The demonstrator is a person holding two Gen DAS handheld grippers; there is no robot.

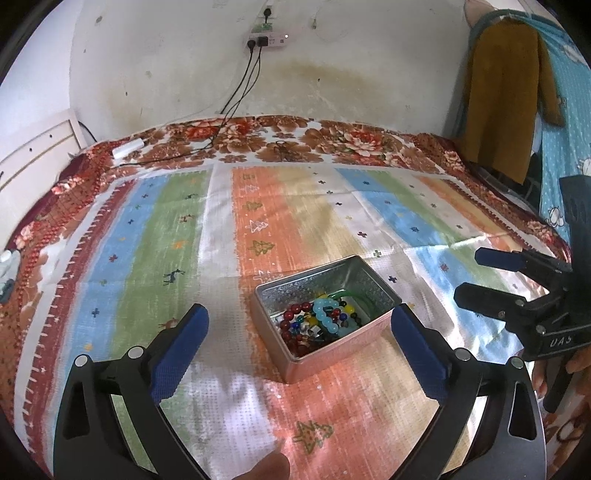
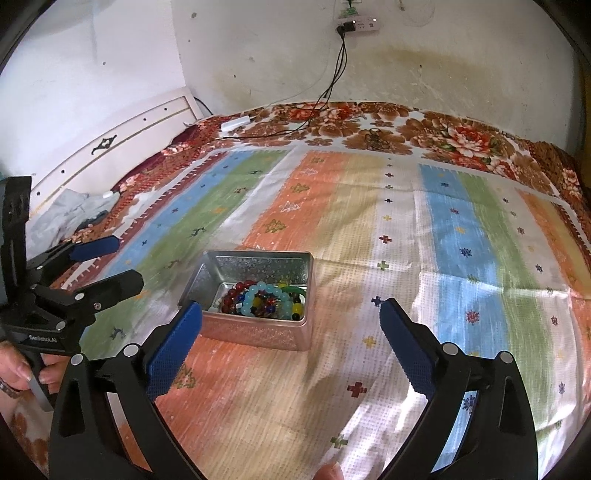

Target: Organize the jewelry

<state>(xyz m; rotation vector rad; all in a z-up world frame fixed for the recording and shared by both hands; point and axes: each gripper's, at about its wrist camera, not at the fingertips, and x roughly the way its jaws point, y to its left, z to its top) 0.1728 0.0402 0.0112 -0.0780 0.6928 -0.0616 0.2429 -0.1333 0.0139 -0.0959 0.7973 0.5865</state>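
An open silver metal tin (image 1: 373, 286) (image 2: 258, 334) stands on the striped mat. It holds a pile of beaded bracelets (image 1: 317, 325) (image 2: 264, 301): dark red, light blue and mixed colours, plus a green bangle. My left gripper (image 1: 299, 325) is open and empty, its blue pads either side of the tin, held above the mat. My right gripper (image 2: 290, 314) is open and empty just right of the tin. Each gripper also shows in the other's view: the right gripper (image 1: 469, 275) and the left gripper (image 2: 127, 260).
The striped mat (image 1: 332, 206) lies on a floral bedspread (image 2: 461, 140). Black cables (image 1: 236, 92) run from a wall power strip (image 2: 360, 25) to a white adapter (image 1: 127, 147). A mustard garment (image 1: 506, 96) hangs at the right. A white headboard (image 2: 122, 136) stands at the left.
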